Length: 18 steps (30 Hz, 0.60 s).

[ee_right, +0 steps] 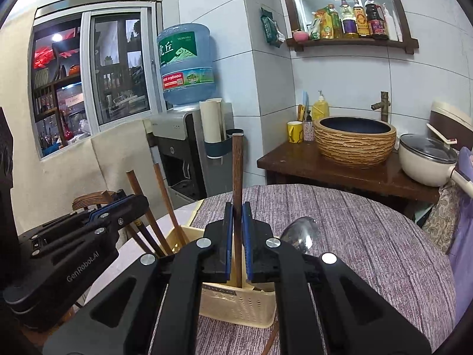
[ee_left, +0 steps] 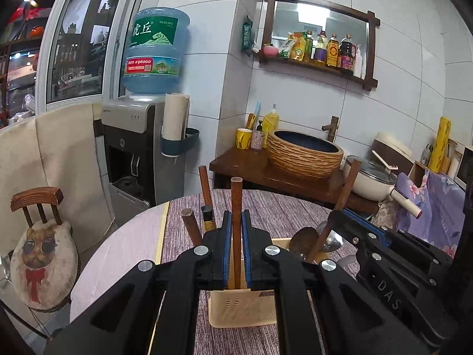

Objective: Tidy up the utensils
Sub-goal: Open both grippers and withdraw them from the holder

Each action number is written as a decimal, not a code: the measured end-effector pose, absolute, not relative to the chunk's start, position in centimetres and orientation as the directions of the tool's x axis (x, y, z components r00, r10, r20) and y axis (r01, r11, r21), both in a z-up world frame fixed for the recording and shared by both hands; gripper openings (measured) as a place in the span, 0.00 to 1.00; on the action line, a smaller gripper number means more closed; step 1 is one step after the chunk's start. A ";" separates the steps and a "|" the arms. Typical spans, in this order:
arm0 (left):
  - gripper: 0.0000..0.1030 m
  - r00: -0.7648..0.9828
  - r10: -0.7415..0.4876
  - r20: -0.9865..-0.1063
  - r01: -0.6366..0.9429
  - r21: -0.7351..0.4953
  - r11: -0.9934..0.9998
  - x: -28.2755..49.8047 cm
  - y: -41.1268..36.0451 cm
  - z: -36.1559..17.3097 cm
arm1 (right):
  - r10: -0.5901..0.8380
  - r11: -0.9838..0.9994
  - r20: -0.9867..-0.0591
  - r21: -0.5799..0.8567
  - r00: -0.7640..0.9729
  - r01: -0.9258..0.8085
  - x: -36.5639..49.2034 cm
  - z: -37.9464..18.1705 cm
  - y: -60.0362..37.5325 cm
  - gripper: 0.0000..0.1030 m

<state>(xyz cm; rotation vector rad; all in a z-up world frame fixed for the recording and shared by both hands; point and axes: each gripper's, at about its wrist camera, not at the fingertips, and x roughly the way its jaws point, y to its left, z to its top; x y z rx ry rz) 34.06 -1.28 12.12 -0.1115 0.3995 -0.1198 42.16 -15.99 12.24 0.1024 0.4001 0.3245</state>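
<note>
A: left gripper (ee_left: 236, 222)?
B: jaws closed tight on a wooden utensil handle (ee_left: 236, 207), upright, lower end down in the cream utensil holder (ee_left: 233, 307)

A: right gripper (ee_right: 235, 216)?
B: same, clamped on another wooden handle (ee_right: 237, 171), near vertical, running into the same holder (ee_right: 236, 304)

A: where's the holder?
B: on the purple striped cloth (ee_right: 369, 236) over the round table, right under both grippers

A: what else is in it?
B: chopsticks (ee_right: 147, 207) leaning left, wooden spoon (ee_left: 304, 242), metal spoon (ee_right: 301, 233) on the right side

A: grippers touching?
B: no, side by side, close
</note>
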 end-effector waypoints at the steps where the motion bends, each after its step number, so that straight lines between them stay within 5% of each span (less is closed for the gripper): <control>1: 0.08 0.918 -0.144 -0.370 0.100 -0.137 0.986 33.7 -1.2 12.4 | 0.326 0.945 -0.361 0.159 0.874 -0.287 41.9 12.4 -16.1 0.08; 3: 0.11 0.924 -0.157 -0.349 0.113 -0.142 0.983 32.8 -1.0 12.9 | 0.324 0.946 -0.353 0.152 0.878 -0.288 41.3 12.6 -16.4 0.19; 4: 0.16 0.927 -0.161 -0.337 0.120 -0.139 0.983 32.2 -0.9 13.2 | 0.325 0.945 -0.344 0.151 0.881 -0.290 40.8 12.8 -16.6 0.40; 6: 0.48 0.939 -0.161 -0.305 0.124 -0.137 0.983 30.5 -0.5 13.5 | 0.327 0.944 -0.314 0.158 0.891 -0.290 39.6 13.2 -17.3 0.60; 12: 0.70 0.942 -0.151 -0.299 0.110 -0.149 0.983 26.8 0.3 12.5 | 0.310 0.950 -0.255 0.119 0.916 -0.289 34.6 13.7 -18.8 0.66; 18: 0.75 0.897 -0.183 -0.402 0.114 -0.189 0.975 25.2 0.8 8.9 | 0.314 0.949 -0.328 0.119 0.891 -0.291 31.3 11.2 -20.0 0.73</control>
